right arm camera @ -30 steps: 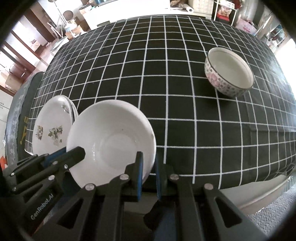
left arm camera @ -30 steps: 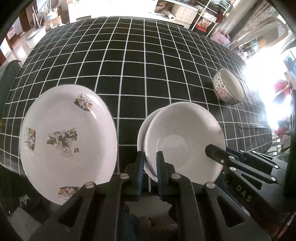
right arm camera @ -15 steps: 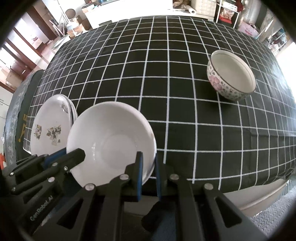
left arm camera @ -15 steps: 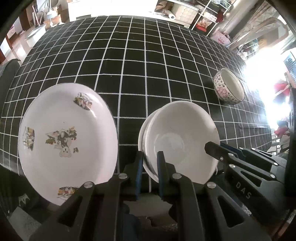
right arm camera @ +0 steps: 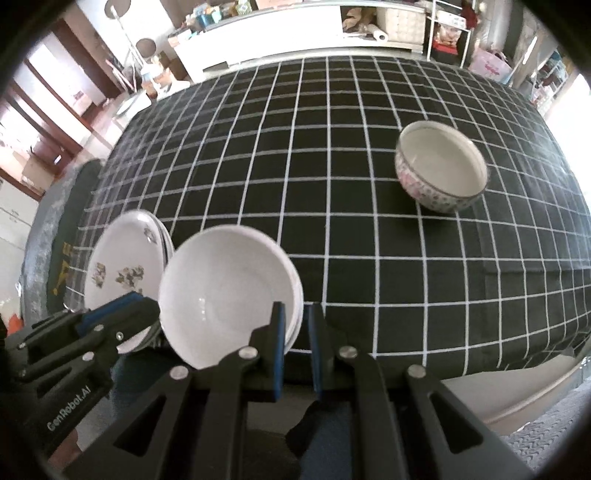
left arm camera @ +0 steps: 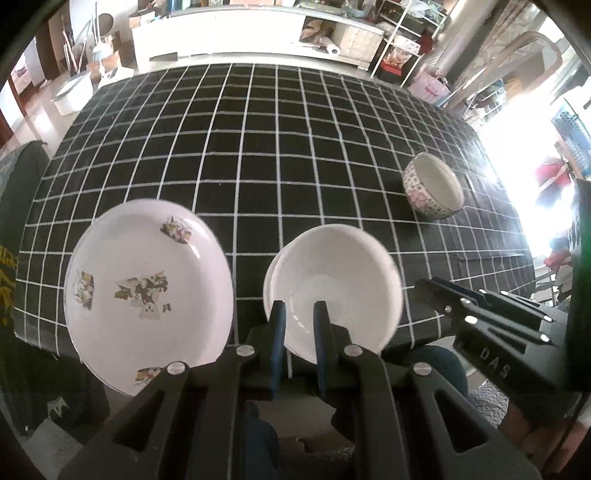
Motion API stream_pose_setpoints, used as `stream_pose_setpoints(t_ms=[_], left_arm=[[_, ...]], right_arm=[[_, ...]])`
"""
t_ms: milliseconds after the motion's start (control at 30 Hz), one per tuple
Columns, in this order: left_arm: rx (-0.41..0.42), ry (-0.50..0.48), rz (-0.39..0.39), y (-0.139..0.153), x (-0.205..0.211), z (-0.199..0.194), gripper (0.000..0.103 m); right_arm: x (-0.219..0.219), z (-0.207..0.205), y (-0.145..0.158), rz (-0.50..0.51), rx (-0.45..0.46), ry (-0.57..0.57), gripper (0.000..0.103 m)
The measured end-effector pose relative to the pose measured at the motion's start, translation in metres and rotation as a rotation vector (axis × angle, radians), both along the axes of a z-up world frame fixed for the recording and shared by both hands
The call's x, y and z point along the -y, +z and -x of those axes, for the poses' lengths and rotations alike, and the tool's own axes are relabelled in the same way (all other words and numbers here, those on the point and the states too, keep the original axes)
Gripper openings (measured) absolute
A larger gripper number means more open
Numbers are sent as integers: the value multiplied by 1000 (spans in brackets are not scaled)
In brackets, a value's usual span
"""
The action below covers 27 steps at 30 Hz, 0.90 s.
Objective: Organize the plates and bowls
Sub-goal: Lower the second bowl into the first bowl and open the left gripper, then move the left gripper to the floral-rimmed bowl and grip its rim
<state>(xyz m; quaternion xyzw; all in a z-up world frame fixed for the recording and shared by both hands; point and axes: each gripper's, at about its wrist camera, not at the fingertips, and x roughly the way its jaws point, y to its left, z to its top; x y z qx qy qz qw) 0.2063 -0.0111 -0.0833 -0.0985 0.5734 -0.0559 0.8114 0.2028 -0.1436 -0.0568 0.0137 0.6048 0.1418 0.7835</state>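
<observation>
Flowered white round plate (left arm camera: 147, 288) sat at the near left table edge, beside it the stacked plain white ceramic bowls (left arm camera: 332, 291). Left gripper (left arm camera: 298, 328) and right gripper (right arm camera: 295, 328) were each clamped on opposite rims, so I'd lift evenly and level. The patterned small bowl (right arm camera: 441, 171) stood well apart on the right.

Lived-in home, checked tablecloth (left arm camera: 258, 155) on dining table, cluttered shelves (left arm camera: 402, 33), white counter (right arm camera: 280, 33), doorway

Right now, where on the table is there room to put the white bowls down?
The wide checked tablecloth is bare beyond the white bowls and left of the flowered bowl; that is the biggest free patch. It is crowded at the near edge, where the flowered plate sits beside the held bowls.
</observation>
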Motion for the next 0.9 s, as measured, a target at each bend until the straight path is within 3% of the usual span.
stream_pose_setpoints(t_ms=[267,533,767,900], left_arm=[[49,-68,-15,30,36,-7,12],[71,-118,-6,46,82,-39,13],[33,-130,26,38,115,-80,14],[9,-139,9,26,132,-106,16]], right_arm=[[44,-11,29,-73,42,-70,16],[105,-33,35,-124,26,-183,16],[146,-63,36,-127,28,-231,17],[163,-85,24,-127,11,-248,23]])
